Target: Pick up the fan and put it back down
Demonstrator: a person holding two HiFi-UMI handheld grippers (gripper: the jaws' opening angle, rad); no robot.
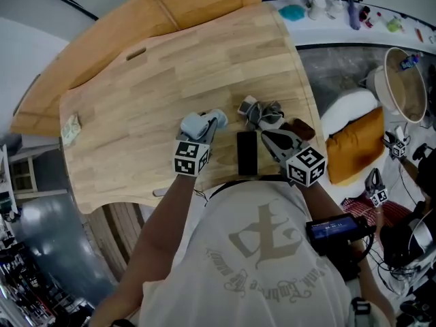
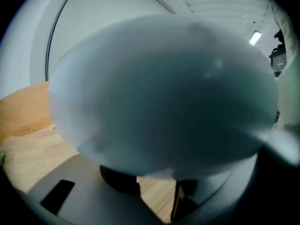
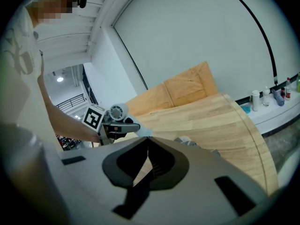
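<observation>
A small pale blue-grey fan sits between the jaws of my left gripper, near the front middle of the wooden table. In the left gripper view its round body fills almost the whole picture, blurred and very close, with the jaws of the left gripper just beneath it on either side. From the right gripper view the fan shows to the left, held a little over the tabletop. My right gripper hovers to the right of it, its jaws shut with nothing in them.
A black phone lies flat between the two grippers. Crumpled grey items and a brown object lie just beyond the right gripper. A small greenish wad rests at the table's left edge. Bottles line a far ledge; an orange cushion lies right.
</observation>
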